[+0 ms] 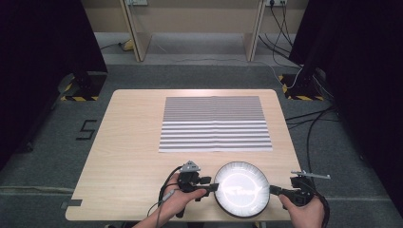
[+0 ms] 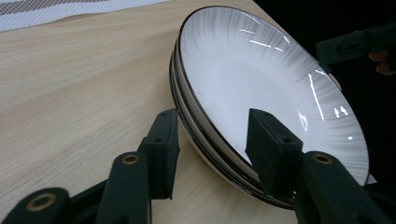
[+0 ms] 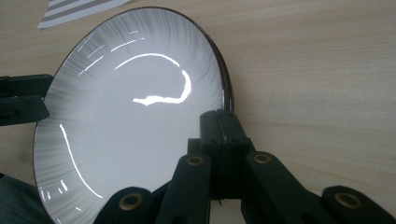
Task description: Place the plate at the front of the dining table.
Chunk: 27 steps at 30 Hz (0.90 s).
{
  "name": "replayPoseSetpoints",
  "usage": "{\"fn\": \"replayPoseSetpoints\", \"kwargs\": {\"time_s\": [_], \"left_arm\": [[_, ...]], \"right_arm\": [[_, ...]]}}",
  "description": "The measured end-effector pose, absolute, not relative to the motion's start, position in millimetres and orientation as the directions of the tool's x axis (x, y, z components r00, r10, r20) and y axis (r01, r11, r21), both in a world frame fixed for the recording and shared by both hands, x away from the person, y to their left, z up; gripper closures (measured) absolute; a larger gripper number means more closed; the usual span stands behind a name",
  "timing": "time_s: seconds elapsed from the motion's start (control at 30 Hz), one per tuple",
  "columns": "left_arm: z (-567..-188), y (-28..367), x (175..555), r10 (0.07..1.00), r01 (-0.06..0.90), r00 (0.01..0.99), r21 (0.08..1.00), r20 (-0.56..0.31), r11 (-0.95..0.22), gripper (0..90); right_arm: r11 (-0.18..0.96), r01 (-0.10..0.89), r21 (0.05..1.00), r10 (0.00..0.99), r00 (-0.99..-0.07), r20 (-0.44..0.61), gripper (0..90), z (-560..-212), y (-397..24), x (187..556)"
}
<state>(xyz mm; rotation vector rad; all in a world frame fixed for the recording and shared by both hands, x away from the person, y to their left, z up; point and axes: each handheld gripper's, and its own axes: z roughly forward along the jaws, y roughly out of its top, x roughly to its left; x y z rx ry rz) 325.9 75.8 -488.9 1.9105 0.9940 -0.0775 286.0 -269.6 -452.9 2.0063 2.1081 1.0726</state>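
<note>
While my right gripper (image 3: 219,126) has its jaws pinched on the plate (image 1: 241,188) rim, left gripper (image 2: 212,140) sits w/ jaws spread astride the opposite rim, not touching yet. Plate's on the worktop (image 1: 133,142) near the front edge.

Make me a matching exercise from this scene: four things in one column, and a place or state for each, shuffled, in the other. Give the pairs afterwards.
Things
1. round white plate with dark rim
2. grey-and-white striped placemat
3. left gripper
4. right gripper

Places or states
A. jaws shut, at the plate's right rim
B. lies flat in the table's middle, apart from the grippers
C. jaws apart, straddling the plate's left rim
D. at the table's near edge, between the two grippers

Pairs: 1-D, 2-B, 3-C, 4-A
</note>
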Motion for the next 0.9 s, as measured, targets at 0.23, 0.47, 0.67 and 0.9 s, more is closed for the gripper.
{"fn": "replayPoseSetpoints", "kwargs": {"time_s": [0.23,0.47,0.67,0.9], "left_arm": [[-484,73,327,0.587,0.686,0.654,0.701,-0.478,-0.193,54.1],[-482,71,331,0.610,0.673,0.661,0.705,-0.438,-0.223,55.1],[-487,66,333,0.617,0.682,0.652,0.696,-0.441,-0.223,56.7],[-489,64,332,0.628,0.687,0.649,0.686,-0.430,-0.240,59.9]], "right_arm": [[-0.049,0.896,0.442,0.860,-0.187,0.474,90.0,-468,-252,288],[-0.044,0.863,0.503,0.878,-0.206,0.431,85.0,-464,-242,291],[-0.066,0.846,0.529,0.914,-0.162,0.372,83.6,-451,-265,289],[-0.057,0.854,0.518,0.922,-0.154,0.356,85.0,-456,-262,288]]}}
